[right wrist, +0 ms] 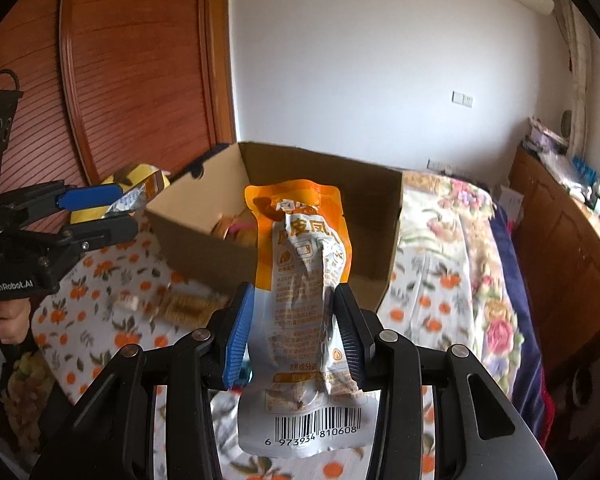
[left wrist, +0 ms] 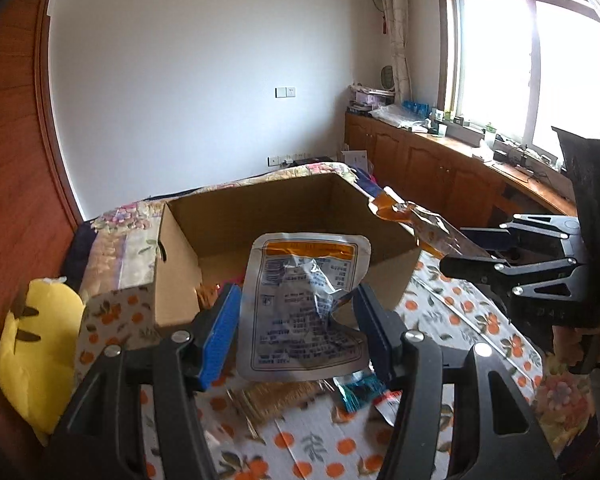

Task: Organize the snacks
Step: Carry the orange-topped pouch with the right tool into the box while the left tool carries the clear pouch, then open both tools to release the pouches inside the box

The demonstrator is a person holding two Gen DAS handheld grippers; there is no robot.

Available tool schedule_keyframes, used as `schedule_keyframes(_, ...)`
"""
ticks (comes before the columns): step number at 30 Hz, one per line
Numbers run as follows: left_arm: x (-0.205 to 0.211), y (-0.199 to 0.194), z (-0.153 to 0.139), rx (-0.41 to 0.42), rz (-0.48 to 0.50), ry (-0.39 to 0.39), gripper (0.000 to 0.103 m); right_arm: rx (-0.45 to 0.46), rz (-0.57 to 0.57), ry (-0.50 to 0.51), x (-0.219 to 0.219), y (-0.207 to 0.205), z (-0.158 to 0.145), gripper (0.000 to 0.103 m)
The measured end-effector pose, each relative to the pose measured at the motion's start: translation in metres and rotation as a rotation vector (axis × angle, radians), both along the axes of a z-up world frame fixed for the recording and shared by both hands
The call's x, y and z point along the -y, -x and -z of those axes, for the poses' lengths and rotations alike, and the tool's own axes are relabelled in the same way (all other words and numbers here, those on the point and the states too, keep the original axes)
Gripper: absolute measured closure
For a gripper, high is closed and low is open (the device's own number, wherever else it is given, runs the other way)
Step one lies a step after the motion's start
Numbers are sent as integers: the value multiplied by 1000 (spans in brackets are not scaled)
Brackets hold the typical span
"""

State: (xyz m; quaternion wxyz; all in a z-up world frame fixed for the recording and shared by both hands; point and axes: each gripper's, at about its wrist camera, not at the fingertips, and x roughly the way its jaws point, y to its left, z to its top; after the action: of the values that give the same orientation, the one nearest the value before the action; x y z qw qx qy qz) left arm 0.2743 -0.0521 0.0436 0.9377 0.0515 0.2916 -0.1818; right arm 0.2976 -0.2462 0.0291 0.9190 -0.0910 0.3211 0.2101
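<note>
Left wrist view, from its left edge: a yellow plush toy (left wrist: 36,344) lies beside the orange-print tablecloth (left wrist: 308,436), then comes the open cardboard box (left wrist: 180,280), standing on the cloth with its mouth upward. In front of the box the left gripper (left wrist: 296,320) is clenched on a silver snack pouch (left wrist: 304,304), held upright in the air just short of the box's near wall. Under it, loose snacks (left wrist: 360,390) lie on the cloth, blurred and hard to name. Further right the right gripper (left wrist: 466,250) grips an orange snack pouch (left wrist: 416,220), which sticks out toward the box's right corner. The right wrist view confirms that hold: the orange-and-silver pouch stands pinched between the two pads, barcode end nearest the camera, with the box just beyond it. Some snacks already sit in the box bottom, though what they are cannot be made out. I judge the job partly done: two pouches are lifted and near the box but not yet dropped in, and several packets on the cloth remain to gather.
</note>
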Motion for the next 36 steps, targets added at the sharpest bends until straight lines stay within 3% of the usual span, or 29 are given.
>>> schedule_keyframes(20, -8, -92, 3, 1, -15, -29, 44, 7, -25, 46, -20, -91, 5, 62)
schedule_keyframes(36, -13, -137, 54, -109, -33, -12, 44, -56, -46, 93, -44, -131, 50, 62)
